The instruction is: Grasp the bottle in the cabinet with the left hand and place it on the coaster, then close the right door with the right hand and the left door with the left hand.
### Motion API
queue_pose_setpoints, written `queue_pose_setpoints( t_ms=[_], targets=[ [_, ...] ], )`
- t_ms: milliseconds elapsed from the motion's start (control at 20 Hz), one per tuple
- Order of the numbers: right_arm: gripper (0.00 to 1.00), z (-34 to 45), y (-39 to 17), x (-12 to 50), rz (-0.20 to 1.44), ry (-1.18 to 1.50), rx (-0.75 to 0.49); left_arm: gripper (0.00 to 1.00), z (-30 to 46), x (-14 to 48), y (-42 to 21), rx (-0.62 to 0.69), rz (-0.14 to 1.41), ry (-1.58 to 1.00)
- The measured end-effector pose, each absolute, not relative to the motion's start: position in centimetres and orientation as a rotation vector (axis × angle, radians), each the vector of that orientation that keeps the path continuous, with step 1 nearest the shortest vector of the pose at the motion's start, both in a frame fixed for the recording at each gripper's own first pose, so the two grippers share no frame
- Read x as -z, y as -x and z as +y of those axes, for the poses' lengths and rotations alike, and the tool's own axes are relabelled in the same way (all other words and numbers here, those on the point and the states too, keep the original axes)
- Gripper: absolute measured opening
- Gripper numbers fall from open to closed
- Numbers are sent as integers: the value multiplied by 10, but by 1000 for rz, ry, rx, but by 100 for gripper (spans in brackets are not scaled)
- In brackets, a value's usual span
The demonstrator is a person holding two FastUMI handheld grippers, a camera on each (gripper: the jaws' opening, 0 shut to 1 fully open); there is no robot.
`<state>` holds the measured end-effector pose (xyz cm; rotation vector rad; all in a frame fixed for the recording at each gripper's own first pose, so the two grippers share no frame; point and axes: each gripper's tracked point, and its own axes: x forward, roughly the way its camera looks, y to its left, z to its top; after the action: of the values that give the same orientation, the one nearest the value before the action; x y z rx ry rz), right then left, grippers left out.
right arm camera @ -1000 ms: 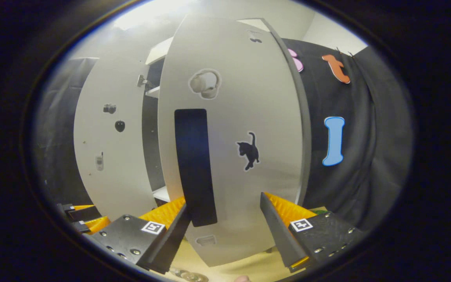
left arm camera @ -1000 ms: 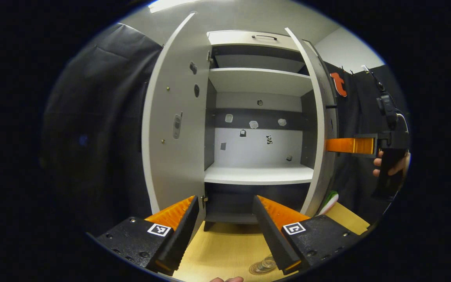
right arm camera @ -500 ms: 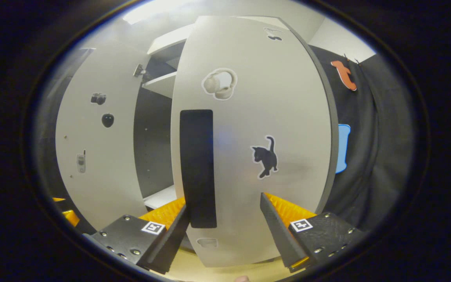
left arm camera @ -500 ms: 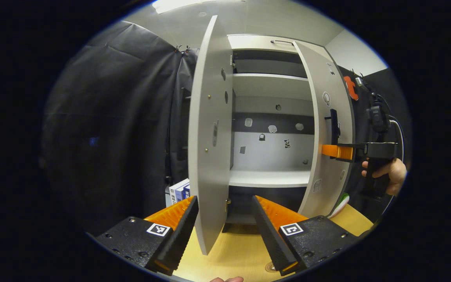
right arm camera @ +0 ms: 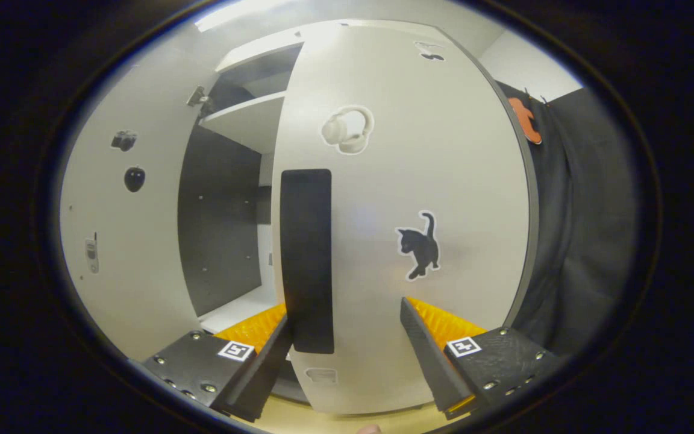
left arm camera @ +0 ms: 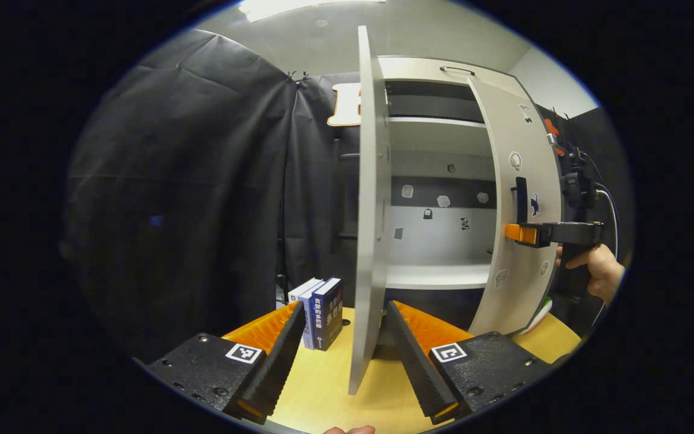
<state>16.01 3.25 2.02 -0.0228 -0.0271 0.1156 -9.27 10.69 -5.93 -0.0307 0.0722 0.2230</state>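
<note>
Closest in, the left tool sits spread wide over the tabletop, with the edge of the left door running up between its fingers, touching nothing as far as I can tell. The right tool is spread too, its fingers right up at the face of the right door beside the black handle. A few books stand just left of the left door. Farther back, the cabinet shelves look empty, so I'd guess the bottle's already out, though I can't spot it or the coaster. Both doors are only part closed, so that's what's left.
</note>
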Motion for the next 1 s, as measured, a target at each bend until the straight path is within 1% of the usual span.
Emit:
queue_pose_setpoints(
  t_ms=[50, 100, 150, 200, 250, 300, 450, 550, 600, 650, 700, 750, 800, 850, 900, 1000],
  targets=[
    [97, 34, -160, -19, -31, 21, -98, 87, 113, 58, 92, -226, 73, 34],
    [100, 37, -161, -18, -35, 21, -80, 87, 118, 56, 91, -226, 73, 37],
    [100, 39, -162, -17, -39, 21, -64, 86, 123, 54, 90, -228, 71, 38],
    [100, 40, -163, -16, -42, 21, -48, 87, 129, 51, 89, -229, 67, 39],
    [97, 41, -163, -16, -47, 21, -35, 87, 134, 47, 88, -229, 62, 39],
    [100, 41, -164, -14, -50, 20, -23, 87, 139, 44, 86, -227, 61, 41],
    [100, 43, -166, -13, -51, 21, 2, 88, 148, 35, 80, -203, 59, 54],
    [100, 44, -167, -13, -49, 22, 12, 86, 154, 30, 77, -196, 60, 45],
    [100, 44, -167, -13, -52, 22, 14, 89, 157, 29, 75, -194, 67, 37],
    [100, 44, -167, -12, -49, 23, 13, 86, 158, 28, 73, -185, 69, 36],
    [100, 44, -167, -13, -54, 21, 13, 86, 160, 27, 71, -180, 77, 41],
    [97, 44, -166, -13, -52, 20, 13, 89, 160, 26, 68, -163, 78, 55],
    [97, 44, -167, -13, -52, 19, 12, 86, 157, 23, 66, -143, 79, 72],
    [97, 44, -167, -12, -51, 18, 13, 88, 155, 18, 64, -123, 71, 87],
    [100, 43, -166, -12, -50, 18, 13, 88, 154, 14, 61, -102, 65, 95],
    [100, 44, -167, -11, -46, 16, 14, 88, 155, 9, 52, -78, 58, 85]
  ],
)
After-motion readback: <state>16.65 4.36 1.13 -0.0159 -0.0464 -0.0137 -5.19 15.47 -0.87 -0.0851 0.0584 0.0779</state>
